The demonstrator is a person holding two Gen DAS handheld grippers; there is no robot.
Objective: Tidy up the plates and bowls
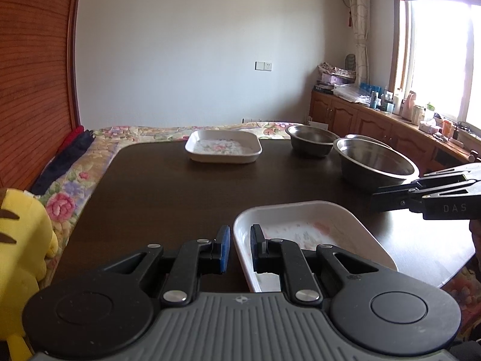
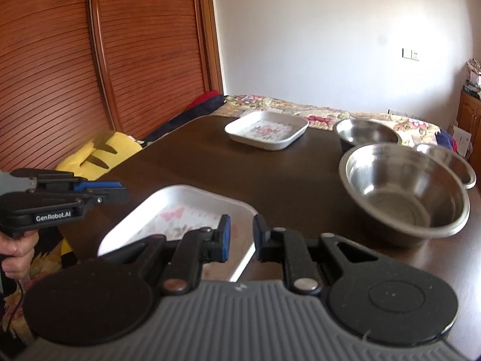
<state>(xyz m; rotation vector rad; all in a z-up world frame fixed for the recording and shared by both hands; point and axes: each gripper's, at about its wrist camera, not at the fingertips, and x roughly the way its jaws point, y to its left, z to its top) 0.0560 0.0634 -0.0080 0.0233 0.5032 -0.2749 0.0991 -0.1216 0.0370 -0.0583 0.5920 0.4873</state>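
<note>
Bedroom setting: white wall, slatted wooden doors, a floral bedspread (image 1: 99,162) running behind and beside the dark counter (image 1: 168,192), which looks to be set against the bed.

Largest on the counter: three steel bowls grouped on the right. Big steel bowl (image 2: 402,192) nearest, a second bowl (image 2: 365,135) behind it, a third bowl (image 2: 451,162) partly hidden at the right edge. Being clustered, they look ready to nest, largest as base.

Two white square plates with floral print. Far plate (image 1: 222,146) sits alone toward the back edge, well apart from the near plate (image 1: 315,234), which lies at the front edge, close to both tools; probably the first piece to move.

Left hand-held gripper (image 1: 240,246): jaws spread with a narrow gap, straddling the near plate's left rim, one finger outside the wall and one over the dish. Not yet pinching; the pose suggests lining up for a rim grasp, the sensible hold on a shallow dish.

Right hand-held gripper (image 2: 242,237): jaws likewise apart, empty, hovering over the same plate's right edge, the big bowl just beside it.

Yellow plush toy (image 2: 99,153) lies on the bed, off the counter's left side.
</note>
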